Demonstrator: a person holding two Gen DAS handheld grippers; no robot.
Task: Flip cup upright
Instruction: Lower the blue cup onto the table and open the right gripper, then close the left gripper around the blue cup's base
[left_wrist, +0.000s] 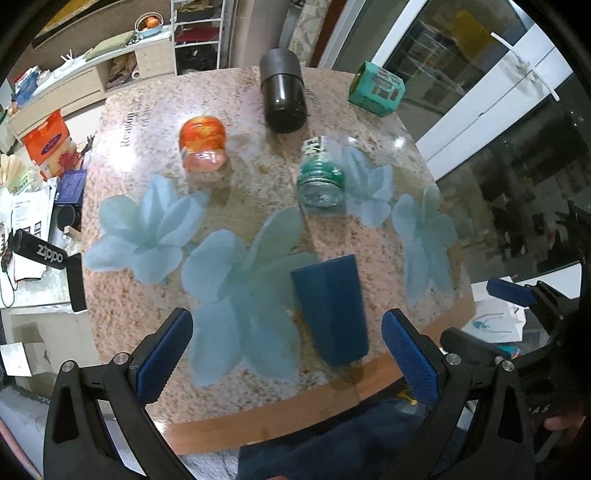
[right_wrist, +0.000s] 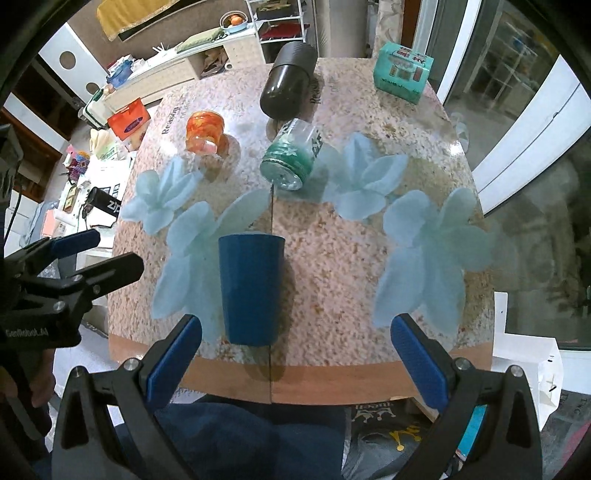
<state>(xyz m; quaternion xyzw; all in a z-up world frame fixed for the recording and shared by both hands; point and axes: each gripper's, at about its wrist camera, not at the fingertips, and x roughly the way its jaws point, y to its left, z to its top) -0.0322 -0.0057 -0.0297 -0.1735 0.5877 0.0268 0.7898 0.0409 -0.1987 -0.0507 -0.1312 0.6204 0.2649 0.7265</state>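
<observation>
**Blue cup stands mouth-down near the table's front edge**

The dark blue tapered plastic cup (right_wrist: 252, 290) stands inverted on the speckled pink tabletop with pale blue flower prints (right_wrist: 332, 258), close to the front edge. Its long axis is vertical, its wide rim down on the surface and its narrower closed base pointing up. My right gripper (right_wrist: 295, 356) hangs over the edge with jaws spread wide, the cup ahead and nearer the left finger, untouched. My left gripper (left_wrist: 286, 358) is likewise spread wide and holds nothing.
</observation>
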